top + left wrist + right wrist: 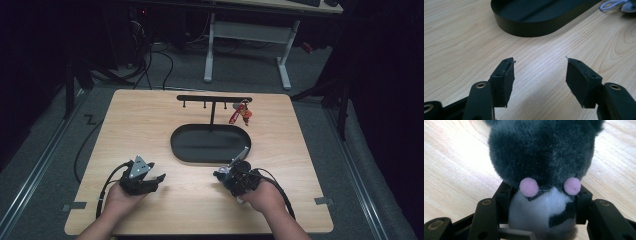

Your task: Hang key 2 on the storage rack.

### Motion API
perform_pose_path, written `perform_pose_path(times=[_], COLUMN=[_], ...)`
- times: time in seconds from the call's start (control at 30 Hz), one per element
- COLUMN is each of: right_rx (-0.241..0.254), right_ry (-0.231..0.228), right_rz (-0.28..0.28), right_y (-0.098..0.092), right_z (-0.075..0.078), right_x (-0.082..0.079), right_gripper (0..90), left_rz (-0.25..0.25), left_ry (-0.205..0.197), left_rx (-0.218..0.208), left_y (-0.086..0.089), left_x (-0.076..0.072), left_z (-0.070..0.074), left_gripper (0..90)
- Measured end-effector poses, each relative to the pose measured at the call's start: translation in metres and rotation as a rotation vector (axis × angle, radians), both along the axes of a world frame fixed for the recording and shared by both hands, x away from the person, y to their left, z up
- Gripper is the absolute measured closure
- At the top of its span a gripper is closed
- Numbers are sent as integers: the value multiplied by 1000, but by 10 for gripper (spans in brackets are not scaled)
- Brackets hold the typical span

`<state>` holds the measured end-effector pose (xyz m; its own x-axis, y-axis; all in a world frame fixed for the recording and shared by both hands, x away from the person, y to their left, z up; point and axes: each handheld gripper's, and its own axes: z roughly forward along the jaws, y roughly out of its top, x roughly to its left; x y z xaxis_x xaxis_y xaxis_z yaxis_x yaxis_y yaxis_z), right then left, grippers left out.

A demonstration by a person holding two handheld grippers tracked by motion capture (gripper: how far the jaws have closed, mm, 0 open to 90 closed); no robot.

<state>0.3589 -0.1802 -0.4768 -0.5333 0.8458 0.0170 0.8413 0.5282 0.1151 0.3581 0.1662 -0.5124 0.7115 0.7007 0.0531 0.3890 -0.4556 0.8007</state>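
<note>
High view: My left gripper [159, 177] rests low over the near-left part of the wooden table [140, 125], held in my left hand [120, 199], with a grey three-cornered plate on top. My right gripper [224, 175] sits near the table's front edge, right of centre, in my right hand [262, 196], just in front of the black oval tray [210, 144]. A dark plush toy is at its tip, though it is too small here to make out. A black T-shaped stand [214, 99] rises from the tray's far side; a red keychain [240, 114] hangs from its right end.

Left gripper view: My left gripper [539, 72] has its jaws set wide apart, with bare table between them. The tray's [534, 26] wall lies ahead of them, well apart from the pads.

Right gripper view: My right gripper [541, 202] is closed on the plush toy [541, 155]. Both pads press into its white lower body from either side. The toy has dark grey fur above, two pink round cheeks and black markings on the white part. It extends forward from the jaws over the table.
</note>
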Motion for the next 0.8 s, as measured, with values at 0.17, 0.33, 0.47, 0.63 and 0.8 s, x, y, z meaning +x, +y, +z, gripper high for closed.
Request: perform_pose_path(times=[0.17,0.33,0.47,0.63,0.8], right_rx=[9,26,28,32,35], right_ry=[-11,-24,-22,-10,9], right_rz=[-11,-28,-30,-34,-62], right_y=[0,-3,-5,-7,-7], right_z=[16,29,35,41,47], right_x=[1,1,2,3,2], right_gripper=[475,474,474,474,474], left_rz=[-6,-9,-14,-16,-19], left_ry=[-3,-7,-7,-4,-2], left_rx=[0,-7,-6,2,7], left_y=[1,1,0,0,-1], left_x=[-1,-1,-2,-2,-2], left_z=[1,1,0,-1,-1], left_gripper=[398,397,396,396,396])
